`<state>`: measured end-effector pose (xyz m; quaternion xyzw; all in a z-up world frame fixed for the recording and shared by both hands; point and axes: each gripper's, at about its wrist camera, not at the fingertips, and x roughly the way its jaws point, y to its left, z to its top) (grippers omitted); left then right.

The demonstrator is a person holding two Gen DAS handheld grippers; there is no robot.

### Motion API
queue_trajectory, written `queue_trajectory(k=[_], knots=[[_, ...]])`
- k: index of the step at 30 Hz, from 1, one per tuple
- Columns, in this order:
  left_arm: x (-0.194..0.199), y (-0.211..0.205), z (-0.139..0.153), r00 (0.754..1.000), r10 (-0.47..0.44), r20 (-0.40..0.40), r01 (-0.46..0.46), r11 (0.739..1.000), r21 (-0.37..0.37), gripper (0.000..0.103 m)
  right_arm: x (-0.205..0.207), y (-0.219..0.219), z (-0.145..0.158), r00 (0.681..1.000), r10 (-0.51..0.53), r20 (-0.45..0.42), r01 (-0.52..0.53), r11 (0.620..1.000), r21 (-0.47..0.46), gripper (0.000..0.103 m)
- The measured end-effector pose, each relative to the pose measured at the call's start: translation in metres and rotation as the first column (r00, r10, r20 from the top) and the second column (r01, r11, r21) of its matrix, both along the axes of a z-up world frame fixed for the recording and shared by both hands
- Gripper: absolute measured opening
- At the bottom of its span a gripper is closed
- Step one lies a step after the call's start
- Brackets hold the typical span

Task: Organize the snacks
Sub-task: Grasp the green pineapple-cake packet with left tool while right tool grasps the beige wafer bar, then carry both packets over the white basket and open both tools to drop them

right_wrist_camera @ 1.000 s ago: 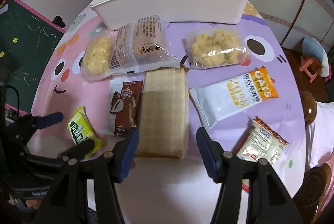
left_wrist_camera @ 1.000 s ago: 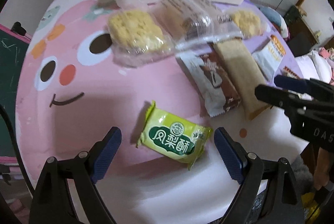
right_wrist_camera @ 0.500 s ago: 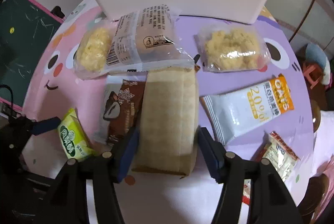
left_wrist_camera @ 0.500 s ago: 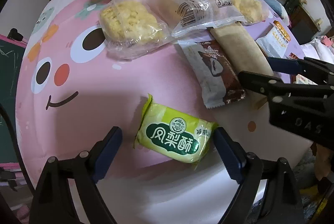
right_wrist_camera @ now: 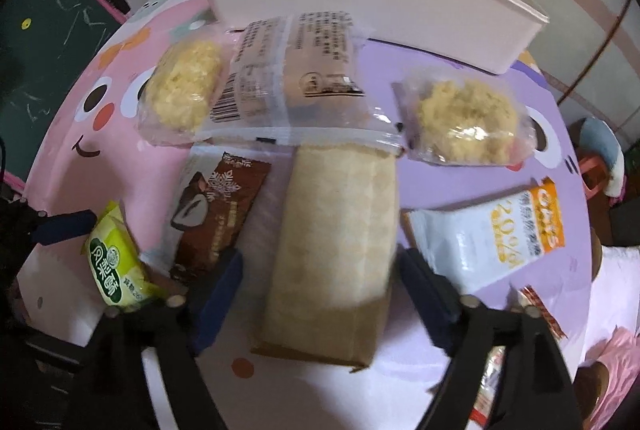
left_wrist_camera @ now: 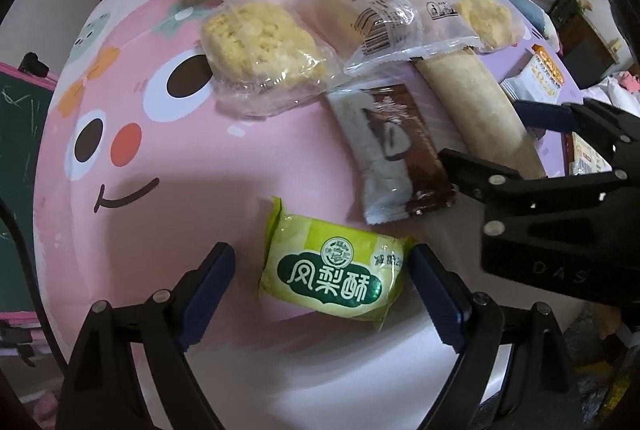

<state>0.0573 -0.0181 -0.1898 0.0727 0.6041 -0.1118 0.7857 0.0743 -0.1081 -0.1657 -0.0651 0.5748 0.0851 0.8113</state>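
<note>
A green pineapple-cake packet (left_wrist_camera: 334, 272) lies on the pink and purple table (left_wrist_camera: 160, 197). My left gripper (left_wrist_camera: 322, 284) is open with a finger on each side of the packet, its right pad (left_wrist_camera: 436, 294) close to the packet's end. My right gripper (right_wrist_camera: 318, 288) is open around the near end of a long tan wafer pack (right_wrist_camera: 336, 242), which also shows in the left wrist view (left_wrist_camera: 476, 109). The green packet shows at the left in the right wrist view (right_wrist_camera: 114, 264). A white bin (right_wrist_camera: 360, 1) stands at the far edge.
A brown chocolate bar packet (right_wrist_camera: 218, 213) lies between the two packs. Behind are two clear bags of yellow rice cakes (right_wrist_camera: 184, 85) (right_wrist_camera: 464, 117) and a clear bread bag (right_wrist_camera: 296, 77). A white oats packet (right_wrist_camera: 496, 234) and a small packet (right_wrist_camera: 540, 310) lie right.
Both grippers have moved forward and down. The left one now straddles the green packet, and the right one now straddles the end of the tan wafer pack. The snacks have not moved.
</note>
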Motion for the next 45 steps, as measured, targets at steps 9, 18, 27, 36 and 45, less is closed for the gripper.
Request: queue_trajectory(k=[9, 18, 27, 36, 45], knots=[[-0.001, 0.003, -0.001, 1.000, 0.003, -0.001, -0.003, 1.000, -0.002, 0.088, 0.003, 0.000, 0.005, 1.000, 0.015, 0.020, -0.015, 1.000, 0.012, 0.056], [-0.004, 0.012, 0.011, 0.999, 0.020, 0.031, -0.018, 0.999, -0.048, 0.051, -0.008, -0.010, 0.017, 1.000, 0.020, 0.022, -0.023, 0.994, 0.104, 0.053], [-0.012, 0.011, 0.034, 0.995, 0.018, 0.100, -0.009, 0.996, -0.090, 0.050, -0.028, -0.018, 0.052, 0.997, 0.034, 0.068, -0.045, 0.984, 0.170, 0.053], [-0.008, 0.016, 0.057, 0.989, 0.040, 0.145, -0.025, 0.995, -0.099, 0.050, -0.035, -0.021, 0.077, 0.994, 0.039, 0.101, -0.060, 0.975, 0.216, 0.053], [0.007, 0.015, 0.118, 0.962, 0.046, 0.269, -0.018, 0.994, -0.106, 0.050, -0.027, -0.033, 0.140, 0.967, -0.004, 0.253, -0.061, 0.967, 0.247, 0.053]])
